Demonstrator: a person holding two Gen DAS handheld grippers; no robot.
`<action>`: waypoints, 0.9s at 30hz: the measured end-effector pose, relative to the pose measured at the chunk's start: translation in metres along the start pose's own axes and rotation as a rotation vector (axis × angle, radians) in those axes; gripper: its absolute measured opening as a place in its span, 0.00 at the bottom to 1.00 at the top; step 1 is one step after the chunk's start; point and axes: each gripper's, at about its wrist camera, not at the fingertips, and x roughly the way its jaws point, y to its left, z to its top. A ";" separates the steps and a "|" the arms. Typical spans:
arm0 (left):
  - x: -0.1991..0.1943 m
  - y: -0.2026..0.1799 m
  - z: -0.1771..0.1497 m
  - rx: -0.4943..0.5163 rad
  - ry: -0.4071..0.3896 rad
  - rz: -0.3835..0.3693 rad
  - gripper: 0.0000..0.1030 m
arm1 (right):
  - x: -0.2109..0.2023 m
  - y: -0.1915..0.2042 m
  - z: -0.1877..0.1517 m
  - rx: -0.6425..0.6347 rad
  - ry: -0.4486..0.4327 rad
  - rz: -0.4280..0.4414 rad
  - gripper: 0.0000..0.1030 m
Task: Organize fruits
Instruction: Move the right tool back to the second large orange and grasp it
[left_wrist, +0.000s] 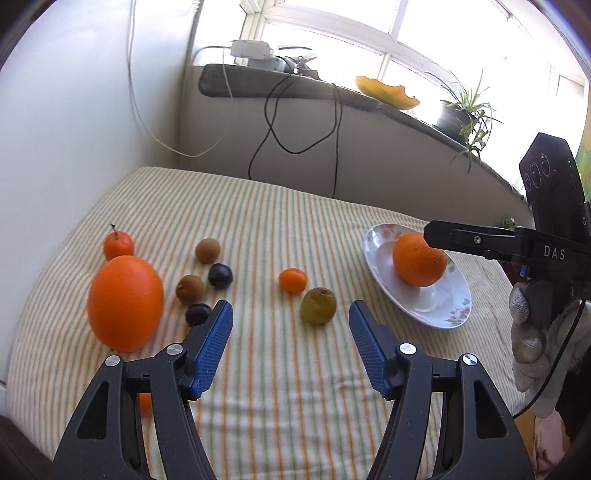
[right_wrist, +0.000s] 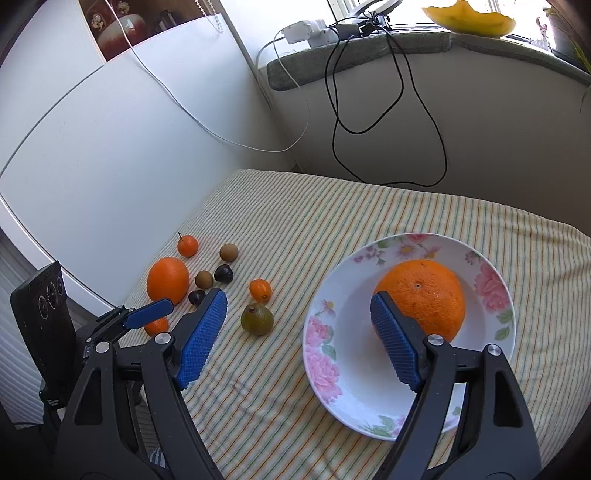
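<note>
A large orange (right_wrist: 421, 299) lies in a white flowered plate (right_wrist: 332, 369) on the striped cloth; both show in the left wrist view, orange (left_wrist: 419, 260) and plate (left_wrist: 439, 299). My right gripper (right_wrist: 299, 332) is open and empty, its right finger beside the orange. My left gripper (left_wrist: 291, 325) is open and empty above the cloth, near a green pear (left_wrist: 317, 305). To its left lie a big orange (left_wrist: 125, 302), a small tangerine (left_wrist: 118, 245), a small orange fruit (left_wrist: 292, 280), two brown fruits (left_wrist: 190, 289) and two dark plums (left_wrist: 220, 275).
A white wall (right_wrist: 110, 147) borders the table on the left. Black and white cables (right_wrist: 369, 110) hang from a windowsill with a yellow bowl (left_wrist: 388, 92) and a potted plant (left_wrist: 461, 118). The table's near edge is below both grippers.
</note>
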 end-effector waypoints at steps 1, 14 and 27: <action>-0.003 0.007 0.000 -0.012 -0.002 0.011 0.70 | 0.002 0.005 0.000 -0.009 0.003 0.008 0.80; -0.023 0.084 -0.005 -0.136 -0.004 0.085 0.70 | 0.045 0.064 0.004 -0.060 0.107 0.088 0.80; -0.018 0.123 -0.013 -0.216 0.002 0.026 0.70 | 0.096 0.120 0.011 -0.056 0.197 0.252 0.80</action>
